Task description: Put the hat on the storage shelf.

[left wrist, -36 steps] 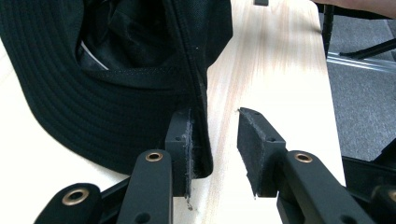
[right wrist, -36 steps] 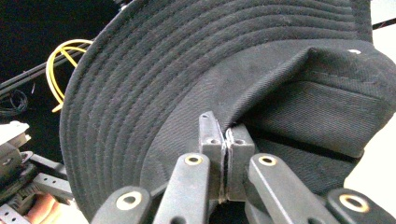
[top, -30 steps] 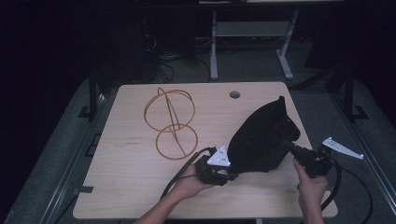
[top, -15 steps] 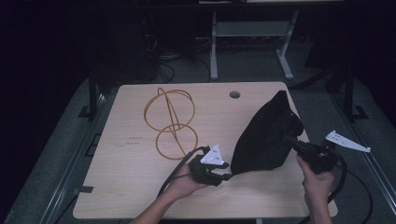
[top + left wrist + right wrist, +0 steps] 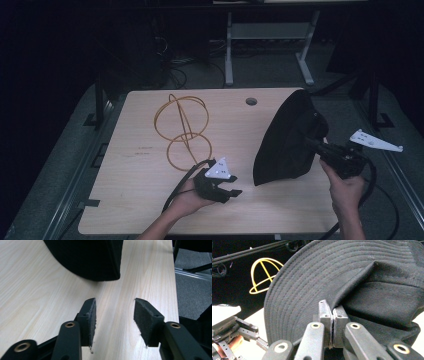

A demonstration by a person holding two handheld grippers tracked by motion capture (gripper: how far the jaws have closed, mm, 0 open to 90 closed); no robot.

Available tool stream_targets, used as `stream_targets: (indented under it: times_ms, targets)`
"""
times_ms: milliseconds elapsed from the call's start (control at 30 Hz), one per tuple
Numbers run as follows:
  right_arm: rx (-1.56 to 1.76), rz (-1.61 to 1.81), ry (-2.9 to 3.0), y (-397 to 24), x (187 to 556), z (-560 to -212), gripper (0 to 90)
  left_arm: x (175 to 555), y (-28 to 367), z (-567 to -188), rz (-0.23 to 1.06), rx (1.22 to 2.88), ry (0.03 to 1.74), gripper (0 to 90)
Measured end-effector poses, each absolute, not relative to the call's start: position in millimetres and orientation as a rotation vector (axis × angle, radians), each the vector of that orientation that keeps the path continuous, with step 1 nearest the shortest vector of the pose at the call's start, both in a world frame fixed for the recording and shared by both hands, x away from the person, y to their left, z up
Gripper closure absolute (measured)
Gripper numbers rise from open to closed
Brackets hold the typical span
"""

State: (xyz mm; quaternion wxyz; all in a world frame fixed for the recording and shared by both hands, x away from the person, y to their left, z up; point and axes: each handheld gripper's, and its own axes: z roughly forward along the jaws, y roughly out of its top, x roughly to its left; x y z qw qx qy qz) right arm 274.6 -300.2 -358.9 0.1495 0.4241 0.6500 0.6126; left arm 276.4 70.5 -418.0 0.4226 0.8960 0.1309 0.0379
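Since the earlier frame the left gripper (image 5: 223,186) has pulled back off the black bucket hat (image 5: 287,140) toward lower centre of the high view; it now sits apart from the hat, jaws spread wide and empty, pads (image 5: 91,320) bare over the wooden table (image 5: 135,170). The right gripper (image 5: 334,156) has drifted right with the hat, jaws clamped tight on a fold of the brim (image 5: 332,307), so the hat stands tilted on its edge at right of centre, lower rim on the table. Likely held up this way to keep the opening reachable for the yellow wire hat frame (image 5: 186,131), which stands upper left of centre, well apart. No brand, label or readable writing on hat, frame or grippers; faint marks on the tabletop too small to read.
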Motion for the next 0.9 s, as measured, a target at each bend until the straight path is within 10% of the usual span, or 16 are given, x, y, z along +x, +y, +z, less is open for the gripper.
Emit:
stream_targets:
  times_ms: [900]
  targets:
    - [1.077,1.703,1.971,-284,286,-317,88.4,265,104,-429,0.061,2.196,0.418,34.1]
